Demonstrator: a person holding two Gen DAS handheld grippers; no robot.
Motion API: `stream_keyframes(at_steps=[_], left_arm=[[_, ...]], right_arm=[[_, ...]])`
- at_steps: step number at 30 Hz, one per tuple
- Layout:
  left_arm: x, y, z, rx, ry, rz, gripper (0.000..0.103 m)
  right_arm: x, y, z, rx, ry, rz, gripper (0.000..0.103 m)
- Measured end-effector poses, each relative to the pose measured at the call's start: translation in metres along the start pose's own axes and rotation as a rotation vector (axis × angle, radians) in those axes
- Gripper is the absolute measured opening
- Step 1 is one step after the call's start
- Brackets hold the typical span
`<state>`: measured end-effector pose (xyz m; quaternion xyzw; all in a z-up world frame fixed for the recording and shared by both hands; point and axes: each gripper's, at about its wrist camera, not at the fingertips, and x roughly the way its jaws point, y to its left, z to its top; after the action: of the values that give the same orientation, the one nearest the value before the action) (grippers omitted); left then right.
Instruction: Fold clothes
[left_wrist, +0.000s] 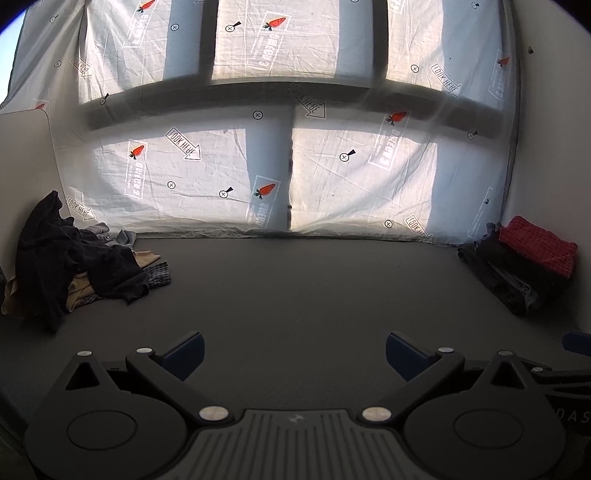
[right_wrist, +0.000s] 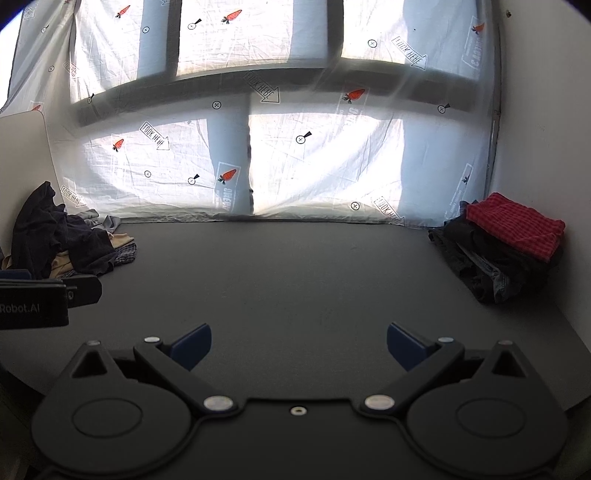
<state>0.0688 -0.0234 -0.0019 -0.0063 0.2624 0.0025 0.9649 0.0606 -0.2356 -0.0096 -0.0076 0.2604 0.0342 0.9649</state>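
A heap of unfolded clothes (left_wrist: 74, 258), mostly black with tan and checked pieces, lies at the far left of the dark table (left_wrist: 295, 288). It shows in the right wrist view too as the unfolded heap (right_wrist: 62, 240). At the far right sits a stack of folded clothes (left_wrist: 524, 266), topped by a red checked piece (right_wrist: 517, 229). My left gripper (left_wrist: 294, 352) is open over bare table, holding nothing. My right gripper (right_wrist: 299, 345) is open too, with nothing between its blue pads. Both stand well short of either pile.
A white printed sheet (left_wrist: 295, 147) hangs behind the table, lit from a window. White walls (left_wrist: 550, 147) close in the left and right sides. The left gripper's body (right_wrist: 37, 299) pokes into the right wrist view at the left edge.
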Motion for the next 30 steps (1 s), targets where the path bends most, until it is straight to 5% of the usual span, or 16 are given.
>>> stream_keyframes(at_steps=[10, 17, 30], left_arm=[[0.075, -0.017, 0.061, -0.045, 0.086, 0.107, 0.103], [0.119, -0.006, 0.069, -0.092, 0.187, 0.187, 0.103], [0.202, 0.119, 0.091, -0.150, 0.308, 0.223, 0.103]], right_arm=[[0.088, -0.022, 0.065, -0.017, -0.005, 0.083, 0.103], [0.156, -0.021, 0.083, -0.015, 0.075, 0.131, 0.103], [0.264, 0.083, 0.116, -0.039, 0.193, 0.154, 0.103]])
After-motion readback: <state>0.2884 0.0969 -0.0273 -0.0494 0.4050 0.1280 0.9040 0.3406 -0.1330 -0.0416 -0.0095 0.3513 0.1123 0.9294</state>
